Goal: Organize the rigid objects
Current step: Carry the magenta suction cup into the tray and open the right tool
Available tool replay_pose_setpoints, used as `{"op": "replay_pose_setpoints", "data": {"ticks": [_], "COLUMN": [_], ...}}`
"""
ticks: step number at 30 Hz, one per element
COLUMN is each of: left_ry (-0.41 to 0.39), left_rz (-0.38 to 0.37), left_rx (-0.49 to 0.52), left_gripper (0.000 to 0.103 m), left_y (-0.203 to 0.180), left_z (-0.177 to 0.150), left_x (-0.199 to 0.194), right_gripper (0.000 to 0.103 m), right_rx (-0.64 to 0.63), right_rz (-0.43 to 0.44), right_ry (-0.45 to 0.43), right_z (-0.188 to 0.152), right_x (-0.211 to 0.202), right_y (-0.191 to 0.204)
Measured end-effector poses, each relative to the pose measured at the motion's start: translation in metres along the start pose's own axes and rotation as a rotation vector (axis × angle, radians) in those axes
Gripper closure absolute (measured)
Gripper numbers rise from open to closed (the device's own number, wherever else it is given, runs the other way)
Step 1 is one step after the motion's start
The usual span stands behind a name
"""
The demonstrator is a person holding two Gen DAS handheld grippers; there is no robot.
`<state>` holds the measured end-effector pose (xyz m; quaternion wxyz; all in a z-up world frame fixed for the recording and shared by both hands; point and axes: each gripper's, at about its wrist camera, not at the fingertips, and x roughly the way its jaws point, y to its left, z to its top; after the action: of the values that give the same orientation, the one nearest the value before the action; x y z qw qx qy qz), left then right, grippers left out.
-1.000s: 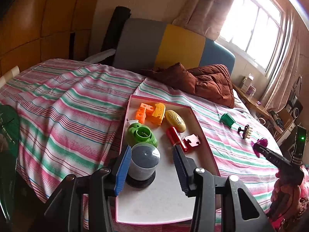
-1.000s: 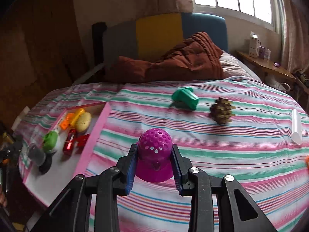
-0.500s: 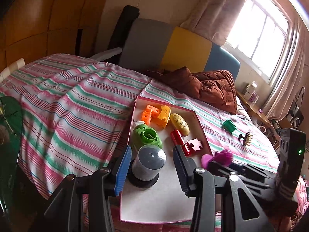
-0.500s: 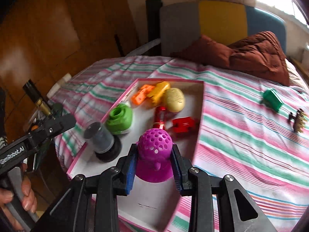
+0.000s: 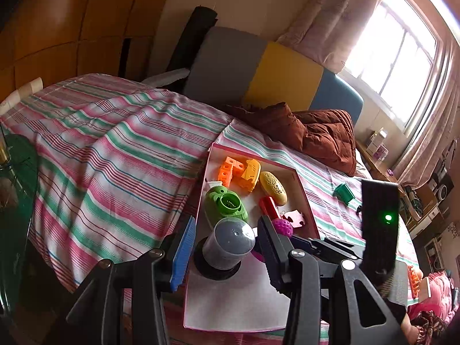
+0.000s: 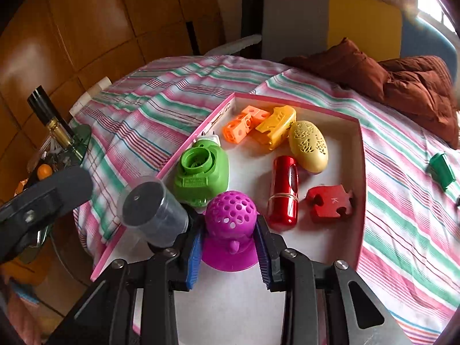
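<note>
My right gripper (image 6: 228,247) is clamped on the purple ball toy (image 6: 231,215), low over the white floor of the pink tray (image 6: 362,172), beside the grey jar (image 6: 152,210). My left gripper (image 5: 227,251) is about half open astride that jar, pads not touching it. Green toy (image 6: 201,172) and red tube (image 6: 283,192) lie just beyond.

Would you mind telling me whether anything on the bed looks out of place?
Yes: a green block lies loose on the striped bedspread, outside the pink tray where the other toys are gathered. Nothing looks spilled or broken.
</note>
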<state>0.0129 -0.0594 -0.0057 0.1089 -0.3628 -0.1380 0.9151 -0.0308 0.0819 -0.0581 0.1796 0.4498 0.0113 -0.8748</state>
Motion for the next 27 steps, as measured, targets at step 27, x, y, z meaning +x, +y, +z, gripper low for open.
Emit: {"op": "replay_pose_setpoints", "data": {"ticks": [27], "left_ry": [0.003], "left_rz": [-0.069], "left_rx": [0.083], "left_gripper": [0.058], "left_y": [-0.021], "left_z": [-0.009], "left_x": [0.000], "right_gripper": [0.050], "right_rx": [0.222], "right_rz": [-0.116], "right_ry": [-0.125], "right_z": [-0.038], "right_x": [-0.072], "right_y": [-0.079]}}
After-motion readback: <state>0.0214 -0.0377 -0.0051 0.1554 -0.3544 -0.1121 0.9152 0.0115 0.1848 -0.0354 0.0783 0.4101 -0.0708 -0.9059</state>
